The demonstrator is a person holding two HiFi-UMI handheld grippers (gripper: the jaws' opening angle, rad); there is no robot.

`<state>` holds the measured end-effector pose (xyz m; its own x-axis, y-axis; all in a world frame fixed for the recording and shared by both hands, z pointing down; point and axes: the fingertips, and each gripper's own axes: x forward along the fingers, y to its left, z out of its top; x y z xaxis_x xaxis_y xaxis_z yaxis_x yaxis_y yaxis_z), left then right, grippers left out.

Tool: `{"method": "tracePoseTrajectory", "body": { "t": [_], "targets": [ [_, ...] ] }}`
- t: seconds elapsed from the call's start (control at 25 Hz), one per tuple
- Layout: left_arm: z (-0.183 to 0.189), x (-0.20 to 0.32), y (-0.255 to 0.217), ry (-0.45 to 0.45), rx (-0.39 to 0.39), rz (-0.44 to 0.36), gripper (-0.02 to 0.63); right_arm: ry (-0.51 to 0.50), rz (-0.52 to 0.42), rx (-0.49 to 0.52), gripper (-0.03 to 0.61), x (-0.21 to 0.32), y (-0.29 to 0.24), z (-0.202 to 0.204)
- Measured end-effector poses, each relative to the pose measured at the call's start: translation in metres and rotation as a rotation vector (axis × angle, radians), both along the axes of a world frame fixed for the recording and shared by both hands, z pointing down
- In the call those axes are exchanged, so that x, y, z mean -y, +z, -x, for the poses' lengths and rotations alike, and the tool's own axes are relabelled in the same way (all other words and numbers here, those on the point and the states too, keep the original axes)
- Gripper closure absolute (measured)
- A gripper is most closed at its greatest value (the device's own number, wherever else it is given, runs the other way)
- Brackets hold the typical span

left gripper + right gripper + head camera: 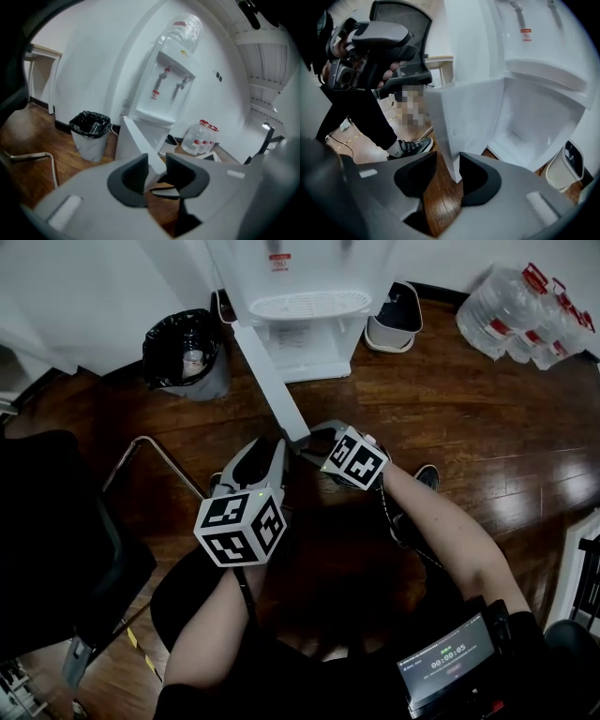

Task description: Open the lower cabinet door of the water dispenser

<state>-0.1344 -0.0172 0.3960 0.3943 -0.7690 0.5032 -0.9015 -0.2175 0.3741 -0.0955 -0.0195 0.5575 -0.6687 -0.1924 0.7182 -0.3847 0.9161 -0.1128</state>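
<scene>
Wooden floor (422,399) meets white wall (75,296) behind the water dispenser (309,334).

- The floor (450,399) is dark, glossy wooden boards, running up to white walls.
- A white water dispenser (300,343) stands on it against the far wall, its lower cabinet door (272,395) swung out over the boards.
- Left of the dispenser sits a waste bin (186,354) lined with a black bag.
- Just beside it on the right sits a small white bin (394,320).
- Large water bottles (525,315) lie clustered in the right corner.
- A black chair (56,549) stands at the left.
- A person's shoe (427,476) rests on the boards.
</scene>
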Motion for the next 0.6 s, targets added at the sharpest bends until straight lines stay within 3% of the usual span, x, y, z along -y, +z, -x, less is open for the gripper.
{"method": "tracePoseTrajectory", "body": {
  "t": [0.16, 0.32, 0.48, 0.6],
  "targets": [
    [0.009, -0.013, 0.012, 0.009, 0.029, 0.032, 0.446, -0.063, 0.001, 0.006, 0.425, -0.014, -0.002, 0.035],
    [0.032, -0.01, 0.016, 0.009, 0.131, 0.001, 0.422, -0.119, -0.008, 0.023, 0.454, -0.019, -0.003, 0.07],
    [0.062, -0.008, 0.035, -0.067, 0.121, 0.056, 0.423, -0.143, -0.017, 0.045, 0.468, -0.02, -0.003, 0.102],
    [0.074, -0.006, 0.048, -0.083, 0.187, 0.081, 0.423, -0.147, -0.007, 0.052, 0.466, -0.022, -0.003, 0.119]
  ]
}}
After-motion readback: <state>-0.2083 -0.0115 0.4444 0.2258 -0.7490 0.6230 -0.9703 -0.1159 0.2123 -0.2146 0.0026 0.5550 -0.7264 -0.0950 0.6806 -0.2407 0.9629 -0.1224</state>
